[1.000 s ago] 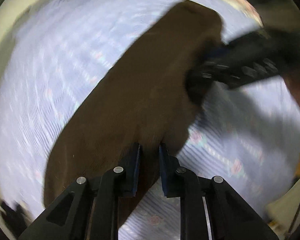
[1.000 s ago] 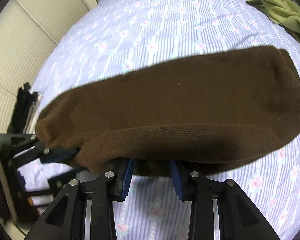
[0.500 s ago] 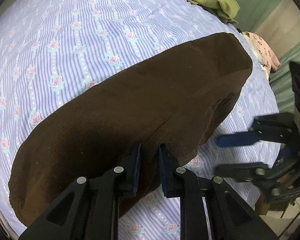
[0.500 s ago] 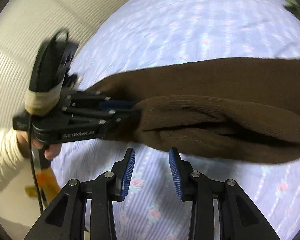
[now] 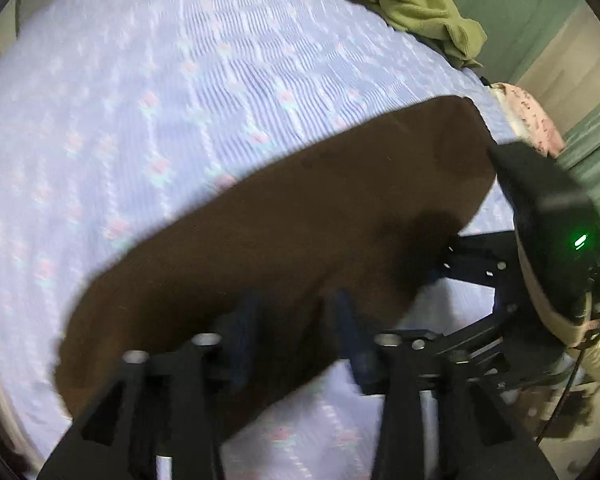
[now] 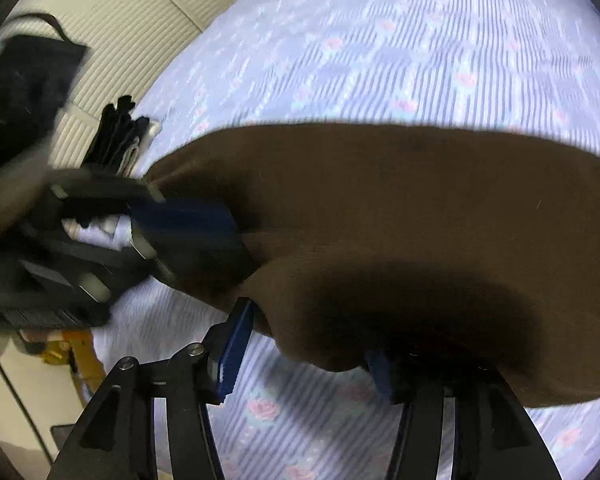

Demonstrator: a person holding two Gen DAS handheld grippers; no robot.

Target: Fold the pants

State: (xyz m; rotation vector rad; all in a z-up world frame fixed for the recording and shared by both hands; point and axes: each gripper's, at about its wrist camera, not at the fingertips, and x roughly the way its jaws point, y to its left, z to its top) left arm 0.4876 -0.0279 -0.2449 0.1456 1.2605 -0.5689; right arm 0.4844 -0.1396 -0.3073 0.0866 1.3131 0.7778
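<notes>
Now the left gripper (image 5: 296,332), at the bottom of its frame, has just been opening; its jaws stand apart over the pants (image 5: 300,232), pressing nothing. Likewise the right gripper (image 6: 304,354) has just been widening, its jaws astride the near edge of the pants (image 6: 400,216) without a grip. These brown pants lie folded across the middle of the bed (image 5: 160,80). At upper right, a green garment (image 5: 416,8) sits on the striped sheet.

Dim indoor light; motion blur; strong fisheye edge distortion.
</notes>
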